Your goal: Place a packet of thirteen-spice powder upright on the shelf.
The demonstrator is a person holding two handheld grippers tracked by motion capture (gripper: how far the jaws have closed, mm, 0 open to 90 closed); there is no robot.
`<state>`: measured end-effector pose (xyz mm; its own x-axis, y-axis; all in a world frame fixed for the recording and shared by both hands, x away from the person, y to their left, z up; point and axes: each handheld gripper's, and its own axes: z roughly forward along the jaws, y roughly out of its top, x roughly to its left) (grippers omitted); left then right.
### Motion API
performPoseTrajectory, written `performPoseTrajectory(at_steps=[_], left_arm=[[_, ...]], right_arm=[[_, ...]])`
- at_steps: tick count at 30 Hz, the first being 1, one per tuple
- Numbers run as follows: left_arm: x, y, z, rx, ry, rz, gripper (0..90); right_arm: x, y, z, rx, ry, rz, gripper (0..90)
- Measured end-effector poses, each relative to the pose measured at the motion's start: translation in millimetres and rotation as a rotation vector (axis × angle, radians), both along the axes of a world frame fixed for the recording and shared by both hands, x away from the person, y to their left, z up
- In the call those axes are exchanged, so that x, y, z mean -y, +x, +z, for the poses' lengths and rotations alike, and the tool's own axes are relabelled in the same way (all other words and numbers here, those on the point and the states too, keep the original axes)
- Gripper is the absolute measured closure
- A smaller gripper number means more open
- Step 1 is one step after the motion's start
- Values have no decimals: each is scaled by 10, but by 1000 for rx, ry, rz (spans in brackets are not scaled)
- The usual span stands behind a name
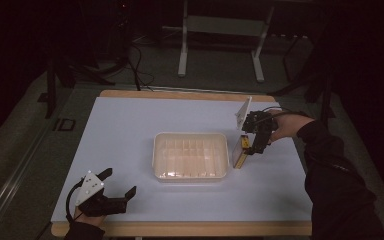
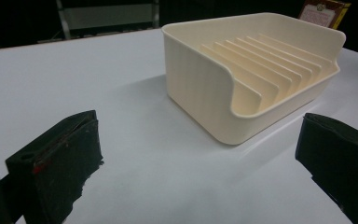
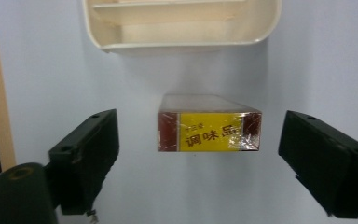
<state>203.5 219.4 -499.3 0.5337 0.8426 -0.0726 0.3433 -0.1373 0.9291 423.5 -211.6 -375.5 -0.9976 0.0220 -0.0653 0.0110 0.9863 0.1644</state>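
Box (image 3: pixel 209 129) with the yellow label lies on the white table (image 1: pixel 130 130), just right of the cream tray (image 1: pixel 191 156). Our right gripper (image 1: pixel 252 145) points down over it, jaws wide apart on either side, not touching. Our left gripper (image 1: pixel 117 185) rests open near the table's front edge.

This looks like a lab or recording room set up for a test, dim all round. A white table (image 1: pixel 130 130) with a wooden edge stands on grey carpet. At twelve o'clock beyond it rises a metal stand (image 1: pixel 220 45) on two legs, and at eleven o'clock black cables (image 1: pixel 137 67) trail across the floor by dark equipment.
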Motion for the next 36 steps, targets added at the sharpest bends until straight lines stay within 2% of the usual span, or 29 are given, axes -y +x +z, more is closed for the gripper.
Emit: performPoseTrajectory(at_steps=[1, 4, 10, 20, 27, 33, 36], left_arm=[[5, 1, -2, -1, -1, -3, 4], [6, 2, -2, 0, -1, -2, 4], [4, 3, -3, 0, -1, -5, 4], [3, 2, -6, -2, 1, -5, 4], [10, 5, -7, -6, 5, -8, 4], [4, -1, -7, -5, 5, -9, 4], [6, -1, -9, -5, 5, -10, 4]], right_arm=[[-1, 18, -33, -14, 12, 3, 109], [-4, 39, -65, -18, 3, 1, 112], [-21, 97, -157, -55, -12, 17, 167], [-13, 141, -221, -78, -42, 19, 254], [-36, 152, -271, -74, -64, 15, 308], [-44, 135, -233, -66, -81, 32, 317], [-32, 132, -172, -65, -67, 33, 318]])
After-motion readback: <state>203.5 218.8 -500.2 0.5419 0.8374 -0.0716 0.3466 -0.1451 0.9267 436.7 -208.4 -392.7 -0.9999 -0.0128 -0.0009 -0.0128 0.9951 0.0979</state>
